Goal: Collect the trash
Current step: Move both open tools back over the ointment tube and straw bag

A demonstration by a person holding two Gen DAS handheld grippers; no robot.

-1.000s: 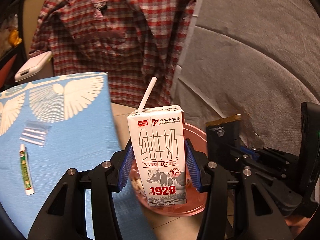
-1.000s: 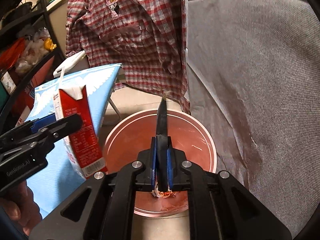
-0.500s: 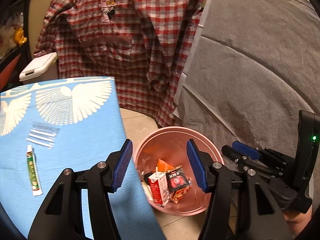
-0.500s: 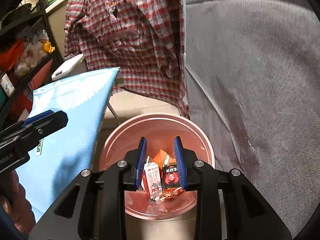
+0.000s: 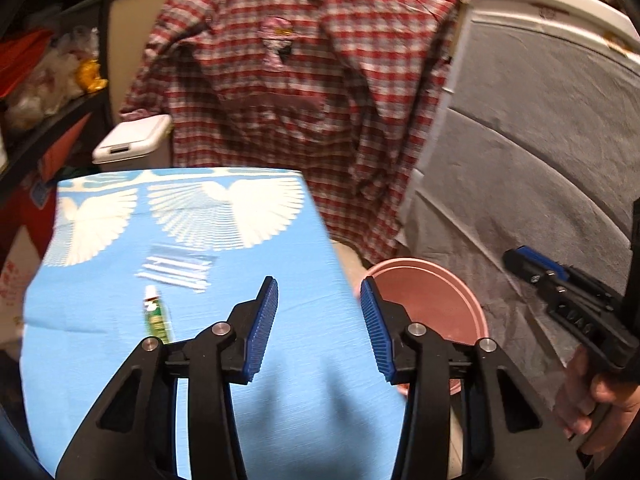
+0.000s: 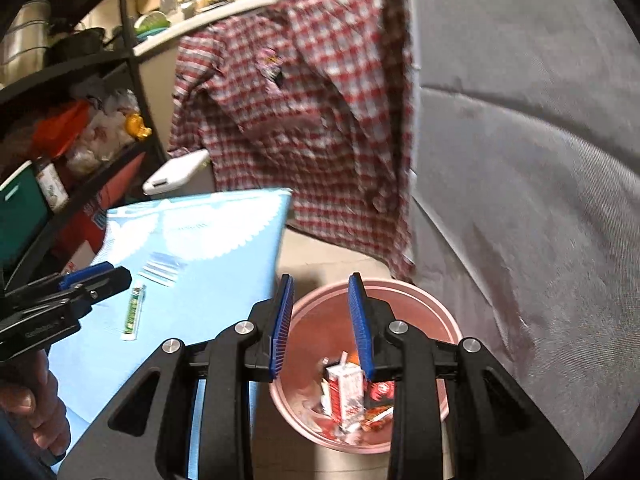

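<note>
Left claw (image 5: 318, 320): empty, jaws closing with nothing between them, angled down over the table (image 5: 280, 400), probably lining up for the next item.

Right claw (image 6: 320, 320): spread, empty, held above the bin (image 6: 444, 320).

Bin: pink, round, on the floor just beside the table's edge, so drops are short. Contents: milk carton (image 6: 346, 392), dark snack wrapper (image 6: 380, 392), other scraps.

Table: blue cloth with white wings. Remaining trash: small green tube (image 5: 156, 318), clear packet of straws (image 5: 176, 266) just beyond it, both untouched.

Backdrop: plaid shirt (image 5: 300, 100), hung, not trash.
</note>
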